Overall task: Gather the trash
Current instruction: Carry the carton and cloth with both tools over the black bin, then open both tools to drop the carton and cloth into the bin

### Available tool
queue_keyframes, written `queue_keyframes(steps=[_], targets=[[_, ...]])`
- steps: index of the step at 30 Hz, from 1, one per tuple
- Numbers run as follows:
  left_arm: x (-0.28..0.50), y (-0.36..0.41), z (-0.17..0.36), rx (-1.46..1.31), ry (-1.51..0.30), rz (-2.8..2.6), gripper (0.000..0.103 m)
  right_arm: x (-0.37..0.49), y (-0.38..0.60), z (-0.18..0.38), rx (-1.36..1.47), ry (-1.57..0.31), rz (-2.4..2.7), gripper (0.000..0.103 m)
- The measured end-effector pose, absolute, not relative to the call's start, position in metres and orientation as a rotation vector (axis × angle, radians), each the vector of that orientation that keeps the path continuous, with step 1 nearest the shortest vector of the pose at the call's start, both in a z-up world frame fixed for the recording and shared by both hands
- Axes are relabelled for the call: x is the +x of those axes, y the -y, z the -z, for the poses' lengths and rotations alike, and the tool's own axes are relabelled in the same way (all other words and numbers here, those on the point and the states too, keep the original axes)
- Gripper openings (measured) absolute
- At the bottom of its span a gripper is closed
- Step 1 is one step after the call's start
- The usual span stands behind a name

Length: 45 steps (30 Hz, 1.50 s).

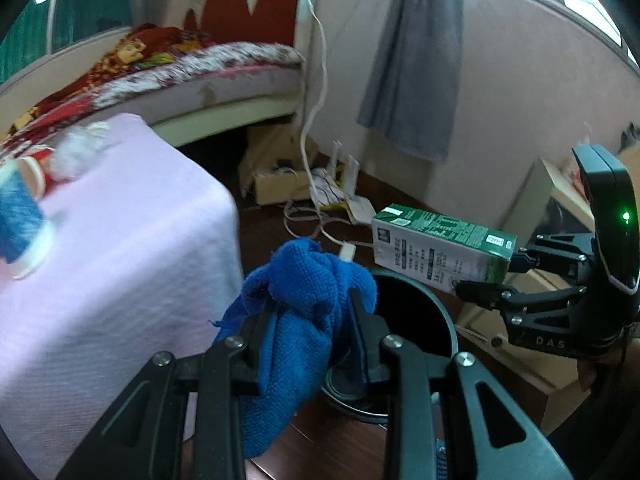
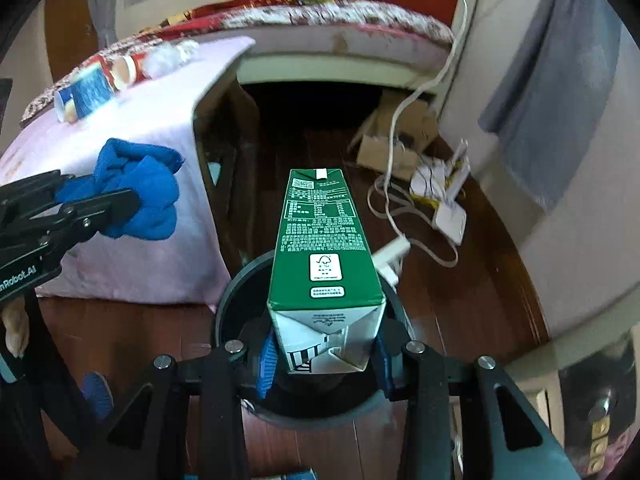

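Left wrist view: left gripper (image 1: pixel 312 320) clamped on bunched blue cloth (image 1: pixel 304 280), held above near rim of dark round bin (image 1: pixel 450 320) on wooden floor. Right gripper (image 1: pixel 486 276) holds green carton (image 1: pixel 436 248) level over bin's far side. Risk: loose cloth tail hangs outside rim beside pink-draped table (image 1: pixel 120 240); release could snag it on rim.

Right wrist view: right gripper (image 2: pixel 324 360) pinches carton (image 2: pixel 324 240) by folded end, long body projecting past bin (image 2: pixel 228 300) rim. Risk: dropped flat, carton may bridge rim and topple onto floor. Cups (image 2: pixel 88 92) remain on table.
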State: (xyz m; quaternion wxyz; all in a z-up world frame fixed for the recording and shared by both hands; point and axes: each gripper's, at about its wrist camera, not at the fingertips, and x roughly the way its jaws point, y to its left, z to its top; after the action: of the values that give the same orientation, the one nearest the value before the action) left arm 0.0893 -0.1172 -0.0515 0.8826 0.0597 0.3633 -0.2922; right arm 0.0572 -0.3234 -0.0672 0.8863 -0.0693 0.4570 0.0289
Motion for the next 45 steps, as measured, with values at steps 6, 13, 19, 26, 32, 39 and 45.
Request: queue_keyframes(steps=[6, 13, 19, 26, 32, 39, 45], targets=[[0.096, 0.138, 0.076, 0.131, -0.842, 0.644, 0.032, 0.057, 0.339, 0.093, -0.133, -1.021, -0.055, 0.042], [0.105, 0.163, 0.100, 0.146, -0.925, 0.710, 0.035, 0.064, 0.344, 0.116, -0.120, -1.082, -0.083, 0.043], [0.112, 0.150, 0.100, 0.120, -0.935, 0.616, 0.087, 0.081, 0.365, 0.134, -0.092, -1.134, 0.019, 0.098], [0.104, 0.123, 0.079, 0.137, -0.857, 0.472, 0.098, 0.085, 0.362, 0.122, -0.086, -1.102, 0.059, 0.103], [0.102, 0.112, 0.069, 0.145, -0.809, 0.407, 0.100, 0.088, 0.344, 0.111, -0.125, -1.064, 0.035, 0.103], [0.102, 0.096, 0.055, 0.126, -0.776, 0.359, 0.100, 0.100, 0.323, 0.092, -0.132, -1.016, 0.011, 0.103], [0.102, 0.073, 0.039, 0.106, -0.743, 0.307, 0.100, 0.110, 0.289, 0.077, -0.157, -0.971, -0.043, 0.103]])
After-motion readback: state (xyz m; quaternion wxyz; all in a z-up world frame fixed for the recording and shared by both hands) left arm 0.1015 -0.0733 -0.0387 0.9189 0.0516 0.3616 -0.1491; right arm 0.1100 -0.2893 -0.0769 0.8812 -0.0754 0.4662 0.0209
